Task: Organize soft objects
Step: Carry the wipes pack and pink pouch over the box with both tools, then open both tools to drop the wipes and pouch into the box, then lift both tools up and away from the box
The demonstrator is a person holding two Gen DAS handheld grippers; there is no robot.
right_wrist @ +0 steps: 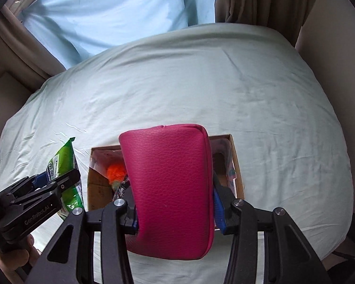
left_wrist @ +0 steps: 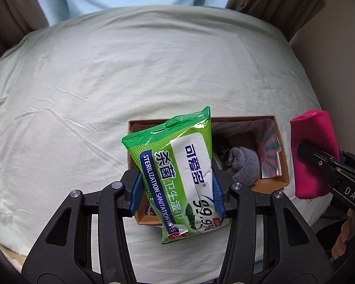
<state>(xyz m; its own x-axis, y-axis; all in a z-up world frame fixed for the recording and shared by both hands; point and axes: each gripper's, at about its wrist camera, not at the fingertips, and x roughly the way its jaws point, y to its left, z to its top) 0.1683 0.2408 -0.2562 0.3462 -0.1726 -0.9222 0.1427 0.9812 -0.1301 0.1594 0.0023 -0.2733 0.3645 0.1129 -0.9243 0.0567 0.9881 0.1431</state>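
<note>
My left gripper (left_wrist: 176,189) is shut on a green pack of sanitizing wipes (left_wrist: 177,165) and holds it above the left end of an open cardboard box (left_wrist: 272,182) on the bed. A grey plush item (left_wrist: 243,163) lies in the box. My right gripper (right_wrist: 175,203) is shut on a magenta leather pouch (right_wrist: 170,184), held above the same box (right_wrist: 237,165). An orange fluffy item (right_wrist: 116,171) shows inside. The pouch (left_wrist: 312,151) and the wipes pack (right_wrist: 64,161) each show in the other view.
The box rests on a pale green bed sheet (left_wrist: 106,82). A light blue curtain (right_wrist: 111,11) and brown drapes (right_wrist: 260,0) hang behind the bed. A wall (left_wrist: 338,66) runs along the bed's right side.
</note>
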